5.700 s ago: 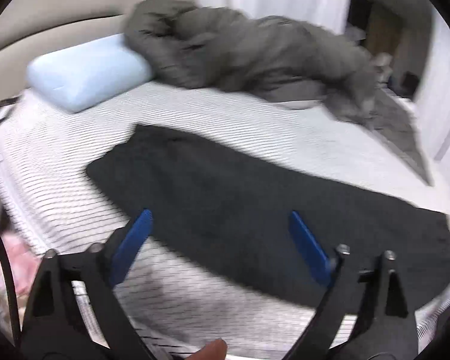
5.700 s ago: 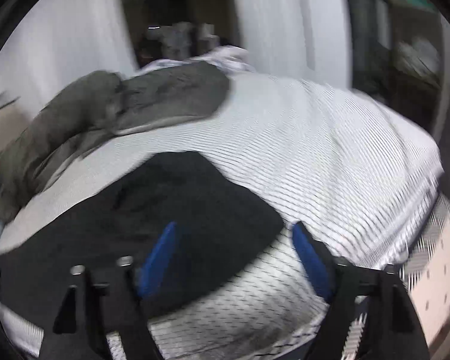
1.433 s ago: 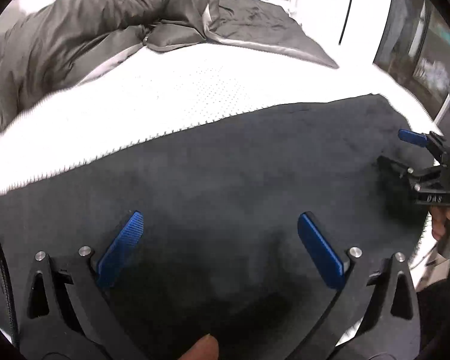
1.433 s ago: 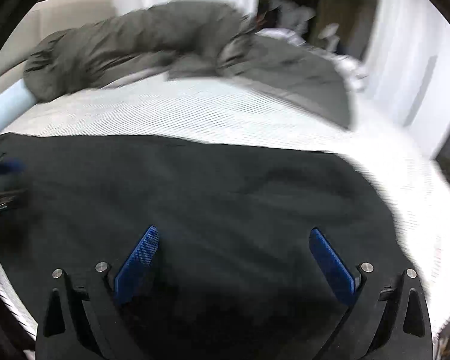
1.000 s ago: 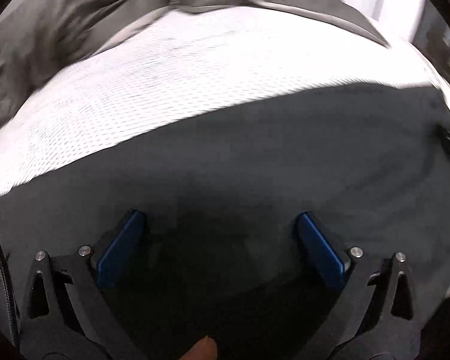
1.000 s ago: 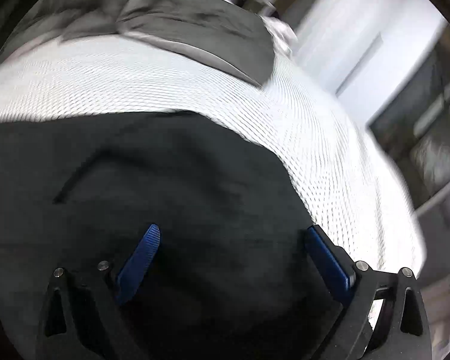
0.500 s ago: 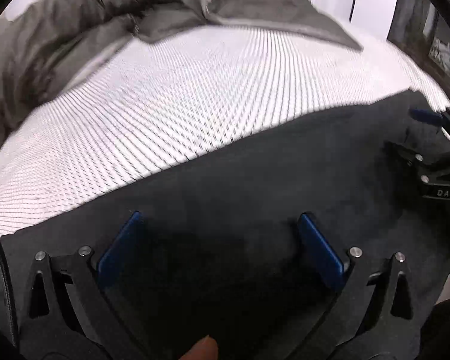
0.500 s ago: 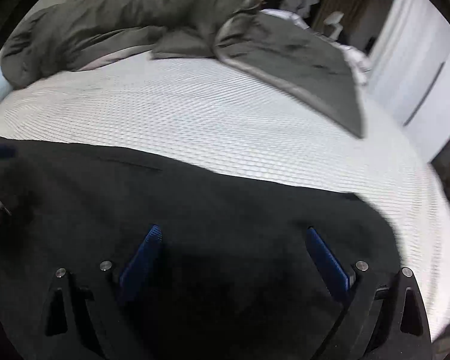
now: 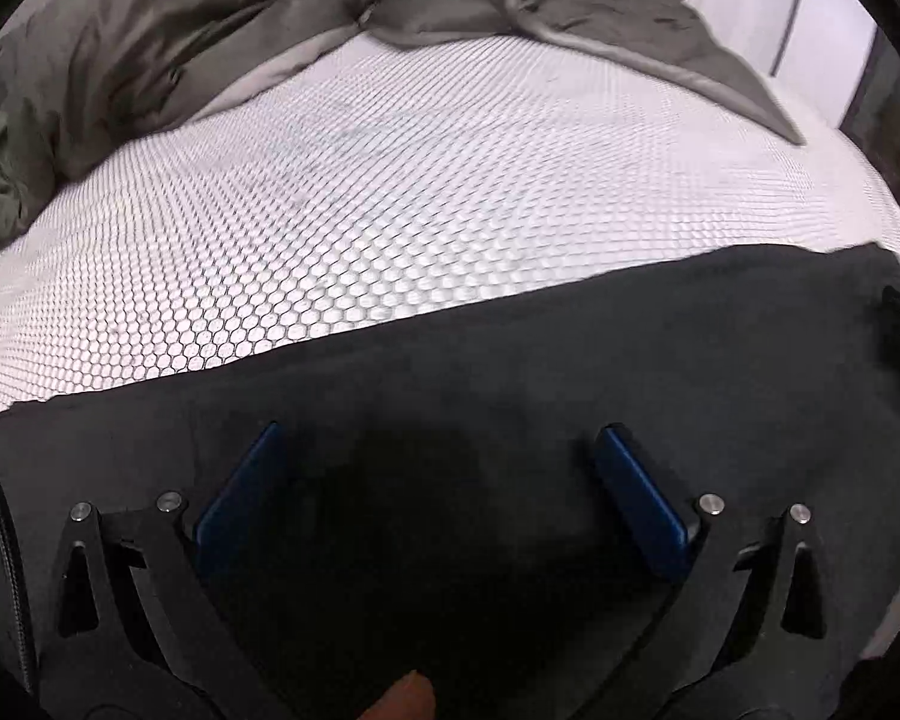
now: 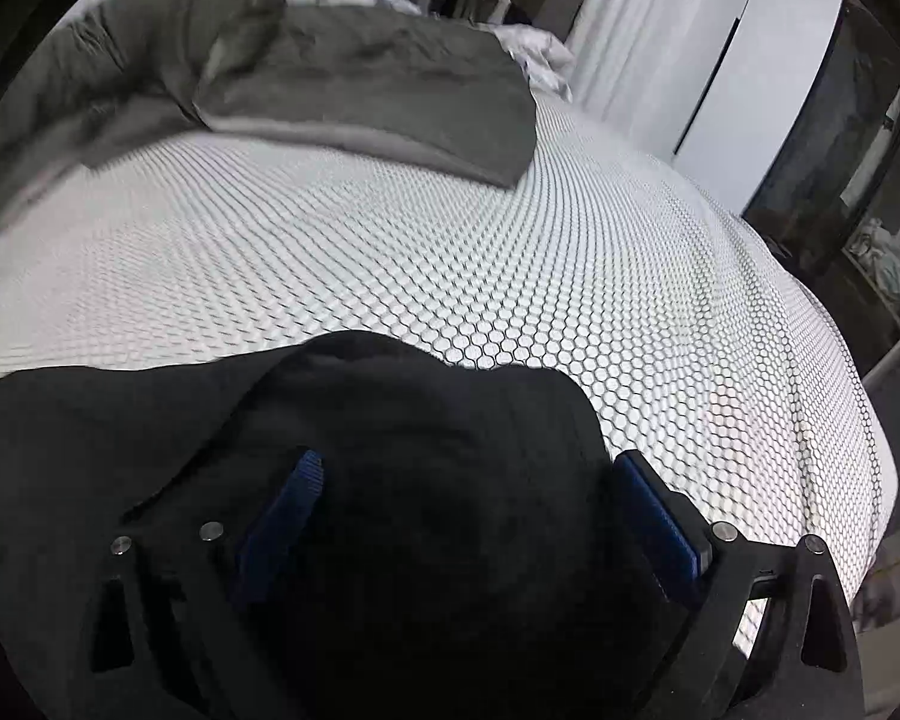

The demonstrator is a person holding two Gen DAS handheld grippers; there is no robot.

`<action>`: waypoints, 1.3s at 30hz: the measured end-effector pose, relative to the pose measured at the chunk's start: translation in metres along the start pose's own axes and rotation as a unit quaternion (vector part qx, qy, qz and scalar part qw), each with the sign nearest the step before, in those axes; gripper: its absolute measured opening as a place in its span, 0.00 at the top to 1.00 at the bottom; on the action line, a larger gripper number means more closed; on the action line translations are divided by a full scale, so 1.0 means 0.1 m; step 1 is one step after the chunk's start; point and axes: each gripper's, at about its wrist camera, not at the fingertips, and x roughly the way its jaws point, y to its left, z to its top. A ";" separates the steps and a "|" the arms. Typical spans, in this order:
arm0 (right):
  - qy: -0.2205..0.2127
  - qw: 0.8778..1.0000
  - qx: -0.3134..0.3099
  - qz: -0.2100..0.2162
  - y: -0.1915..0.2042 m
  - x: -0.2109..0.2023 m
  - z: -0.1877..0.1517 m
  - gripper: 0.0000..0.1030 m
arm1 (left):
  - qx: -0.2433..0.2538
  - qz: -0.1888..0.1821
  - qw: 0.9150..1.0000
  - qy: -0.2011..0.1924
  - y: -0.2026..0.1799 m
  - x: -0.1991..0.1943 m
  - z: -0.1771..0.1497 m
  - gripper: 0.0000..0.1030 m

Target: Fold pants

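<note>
The black pants (image 9: pixel 510 372) lie spread along the near edge of the bed (image 9: pixel 390 192), on its white honeycomb-patterned cover. The left gripper (image 9: pixel 438 480) hovers over them, jaws wide, gripping nothing. The right gripper (image 10: pixel 468 510) also stands wide over a bunched-up end. A grey duvet (image 10: pixel 360 78) is heaped at the bed's far side.

Right gripper (image 10: pixel 465 480) spread wide above black pants (image 10: pixel 420 420).

Bare mattress (image 9: pixel 450 192) lies free up to the bunched duvet (image 9: pixel 150 42).
</note>
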 end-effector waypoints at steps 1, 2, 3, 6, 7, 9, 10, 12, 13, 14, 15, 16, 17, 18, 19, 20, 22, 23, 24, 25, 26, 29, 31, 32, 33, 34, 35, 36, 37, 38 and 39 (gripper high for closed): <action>-0.006 1.000 -0.004 0.008 0.00 -0.08 0.00 0.04 | 0.005 -0.015 1.000 -0.012 -0.02 -0.10 0.00 0.01; -0.013 1.000 -0.006 0.016 0.01 -0.19 -0.02 0.04 | 0.010 -0.032 0.999 -0.027 -0.10 -0.25 -0.05 0.01; -0.020 0.999 -0.007 0.029 0.05 -0.33 -0.05 0.04 | 0.015 -0.041 0.998 -0.036 -0.16 -0.36 -0.10 0.01; -0.038 0.996 -0.020 0.073 0.07 -0.65 -0.18 0.04 | 0.040 -0.069 0.995 -0.054 -0.43 -0.64 -0.35 0.01; -0.046 0.995 -0.026 0.082 0.12 -0.74 -0.23 0.04 | 0.055 -0.073 0.994 -0.054 -0.55 -0.69 -0.45 0.01; -0.050 0.993 -0.032 0.104 0.18 -1.01 -0.50 0.04 | 0.087 -0.077 0.992 -0.045 -0.74 -0.69 -0.58 0.01; -0.048 0.991 -0.037 0.117 0.20 -1.02 -0.54 0.04 | 0.106 -0.077 0.991 -0.039 -0.85 -0.68 -0.66 0.01; -0.036 0.988 -0.054 0.137 0.32 -1.05 -0.68 0.04 | 0.128 -0.082 0.988 -0.023 -1.02 -0.60 -0.77 0.01; -0.030 0.987 -0.070 0.140 0.39 -1.04 -0.73 0.04 | 0.132 -0.091 0.987 -0.012 -1.04 -0.55 -0.81 0.01; -0.030 0.987 -0.084 0.137 0.39 -1.04 -0.76 0.04 | 0.133 -0.096 0.986 -0.005 -1.06 -0.54 -0.86 0.01; -0.030 0.986 -0.099 0.130 0.42 -1.02 -0.81 0.04 | 0.134 -0.097 0.986 -0.004 -1.05 -0.52 -0.89 0.01; -0.024 0.985 -0.112 0.126 0.46 -0.96 -0.85 0.04 | 0.137 -0.093 0.986 -0.005 -1.06 -0.52 -0.93 0.01; -0.010 0.984 -0.128 0.121 0.49 -0.89 -0.88 0.04 | 0.139 -0.089 0.986 -0.002 -1.06 -0.50 -0.94 0.01; -0.007 0.984 -0.138 0.112 0.48 -0.82 -0.95 0.04 | 0.138 -0.088 0.987 0.000 -1.03 -0.48 -0.93 0.00; -0.007 0.985 -0.147 0.092 0.44 -0.80 -1.02 0.04 | 0.134 -0.086 0.987 0.004 -1.01 -0.46 -0.92 0.00; -0.008 0.986 -0.152 0.068 0.39 -0.80 -1.08 0.02 | 0.128 -0.084 0.988 0.008 -0.97 -0.46 -0.91 0.00; -0.002 0.989 -0.135 0.053 0.21 -0.73 -1.08 0.02 | 0.115 -0.076 0.990 0.010 -0.91 -0.43 -0.88 0.00; -0.001 0.992 -0.124 0.037 0.11 -0.72 -1.06 0.02 | 0.110 -0.073 0.991 0.010 -0.84 -0.40 -0.86 0.00; -0.002 0.993 -0.116 0.022 0.05 -0.72 -1.05 0.02 | 0.107 -0.071 0.992 0.011 -0.78 -0.37 -0.85 0.00; 0.000 0.995 -0.103 0.011 -0.03 -0.70 -1.05 0.02 | 0.104 -0.071 0.992 0.009 -0.71 -0.33 -0.81 0.00; 0.004 0.996 -0.089 0.017 -0.08 -0.69 -1.04 0.02 | 0.102 -0.070 0.992 0.006 -0.68 -0.34 -0.80 0.01; -0.008 0.997 -0.079 0.017 -0.05 -0.80 -1.03 0.02 | 0.092 -0.066 0.993 -0.014 -0.62 -0.43 -0.79 0.01; -0.026 0.995 -0.093 0.025 0.04 -0.93 -1.03 0.02 | 0.082 -0.086 0.992 -0.037 -0.61 -0.57 -0.78 0.01; -0.042 0.993 -0.100 0.035 0.14 -1.05 -1.04 0.02 | 0.080 -0.096 0.991 -0.043 -0.63 -0.62 -0.78 0.01; -0.052 0.992 -0.105 0.049 0.20 -1.12 -1.05 0.02 | 0.080 -0.111 0.989 -0.048 -0.66 -0.66 -0.80 0.01; -0.057 0.990 -0.108 0.069 0.29 -1.19 -1.06 0.02 | 0.086 -0.127 0.987 -0.048 -0.74 -0.67 -0.84 0.01; -0.058 0.988 -0.112 0.088 0.37 -1.23 -1.07 0.02 | 0.094 -0.132 0.986 -0.044 -0.79 -0.67 -0.88 0.01; -0.053 0.985 -0.119 0.116 0.49 -1.25 -1.10 0.02 | 0.105 -0.132 0.985 -0.039 -0.86 -0.64 -0.92 0.01; -0.044 0.981 -0.127 0.137 0.58 -1.24 -1.13 0.02 | 0.126 -0.123 0.984 -0.029 -0.96 -0.59 -0.98 0.01; -0.033 0.978 -0.137 0.152 0.63 -1.18 -1.17 0.02 | 0.140 -0.114 0.983 -0.025 -1.03 -0.54 -1.01 0.01; -0.020 0.976 -0.152 0.156 0.71 -1.14 -1.23 0.02 | 0.157 -0.097 0.982 -0.028 -1.11 -0.50 -1.07 0.01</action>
